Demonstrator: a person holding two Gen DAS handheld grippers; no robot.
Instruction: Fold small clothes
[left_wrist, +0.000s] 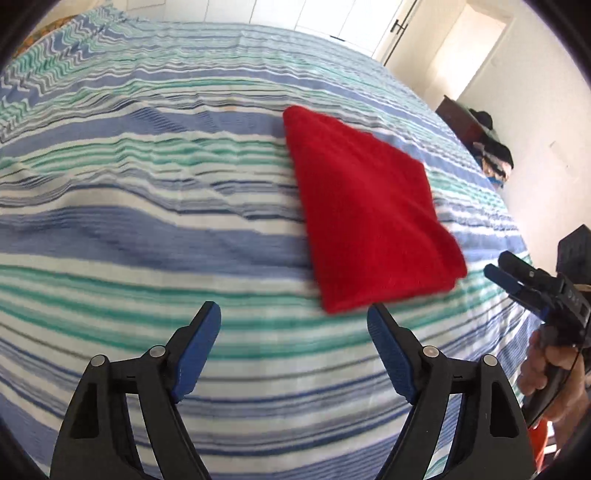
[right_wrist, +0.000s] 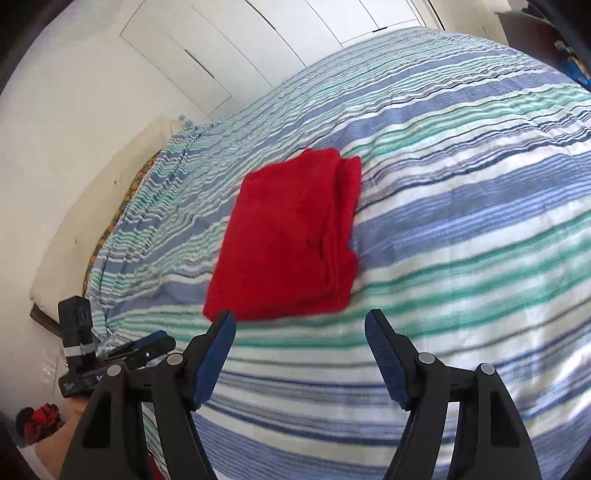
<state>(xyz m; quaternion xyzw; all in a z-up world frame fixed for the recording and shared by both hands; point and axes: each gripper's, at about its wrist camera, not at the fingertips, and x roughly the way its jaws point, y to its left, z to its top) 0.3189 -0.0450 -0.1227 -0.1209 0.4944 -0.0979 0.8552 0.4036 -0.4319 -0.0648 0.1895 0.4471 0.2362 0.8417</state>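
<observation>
Both claws were released and empty: the left gripper (left_wrist: 293, 314) and right gripper (right_wrist: 299, 321) hovered above the striped bedspread (right_wrist: 461, 206), jaws spread wide. Just beyond their tips, the red cloth (right_wrist: 291, 236) lay folded flat on the bedspread, touching neither gripper

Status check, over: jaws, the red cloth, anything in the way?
Left gripper open, empty. Right gripper open, empty. Red cloth folded, flat on striped bedspread. Nothing in the way.
</observation>
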